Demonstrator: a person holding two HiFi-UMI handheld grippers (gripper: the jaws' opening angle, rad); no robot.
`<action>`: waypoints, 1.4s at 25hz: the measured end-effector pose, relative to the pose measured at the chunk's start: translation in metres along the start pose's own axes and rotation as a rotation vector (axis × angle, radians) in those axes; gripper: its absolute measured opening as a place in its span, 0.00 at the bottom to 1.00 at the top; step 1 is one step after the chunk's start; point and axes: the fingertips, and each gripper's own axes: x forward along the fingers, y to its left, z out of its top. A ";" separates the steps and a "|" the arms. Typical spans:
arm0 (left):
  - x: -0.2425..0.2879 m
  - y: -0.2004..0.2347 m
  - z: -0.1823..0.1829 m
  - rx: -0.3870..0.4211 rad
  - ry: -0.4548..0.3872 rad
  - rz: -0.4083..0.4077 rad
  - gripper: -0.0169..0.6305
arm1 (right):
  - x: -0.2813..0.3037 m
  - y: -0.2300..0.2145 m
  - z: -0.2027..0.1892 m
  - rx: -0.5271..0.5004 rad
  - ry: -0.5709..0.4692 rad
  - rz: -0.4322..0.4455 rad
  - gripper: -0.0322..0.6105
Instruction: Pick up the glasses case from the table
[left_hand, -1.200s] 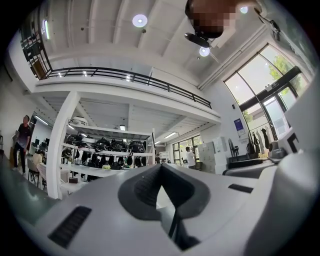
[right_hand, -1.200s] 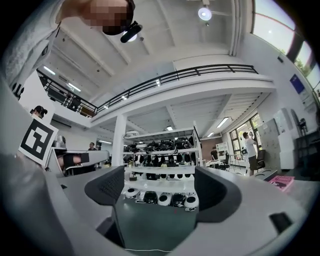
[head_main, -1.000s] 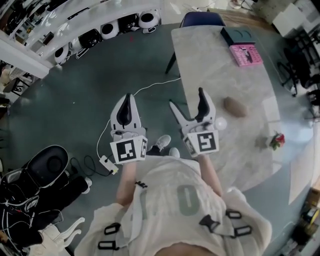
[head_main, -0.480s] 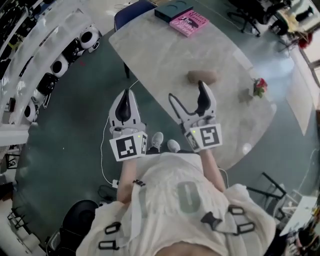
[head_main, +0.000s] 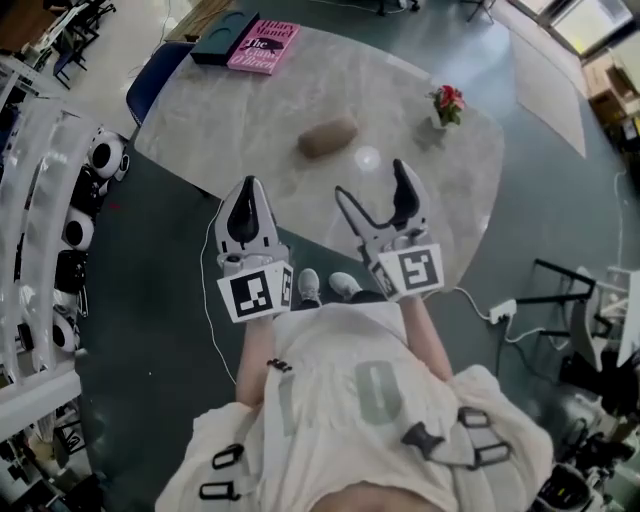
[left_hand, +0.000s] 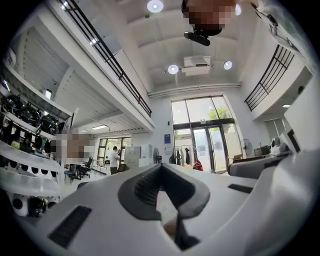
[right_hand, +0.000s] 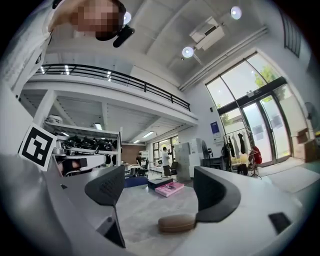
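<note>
Left tongs (head_main: 248, 192) together | right tongs (head_main: 371, 188) spread, empty | glasses case (head_main: 327, 137) on bench (head_main: 300, 85) now lies ahead, no longer off right

A high-ceilinged lab hall: shelves (head_main: 40, 262) of white round devices (head_main: 105, 155), a railed mezzanine (right_hand: 115, 82), tall glass entrance doors (left_hand: 204, 142).

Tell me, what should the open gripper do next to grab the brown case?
Probably ease the right gripper forward toward the case. Its jaws stand apart and empty, and the case lies on the table ahead of them, not yet between them.
</note>
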 end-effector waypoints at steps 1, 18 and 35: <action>0.003 -0.005 0.000 -0.001 -0.001 -0.018 0.03 | -0.004 -0.005 0.001 -0.002 -0.002 -0.020 0.68; 0.025 -0.002 -0.010 -0.033 0.018 0.024 0.03 | -0.016 -0.058 -0.001 0.010 0.000 -0.121 0.68; 0.040 0.000 0.001 0.006 0.010 0.041 0.03 | 0.009 -0.072 -0.002 -0.095 0.064 -0.058 0.68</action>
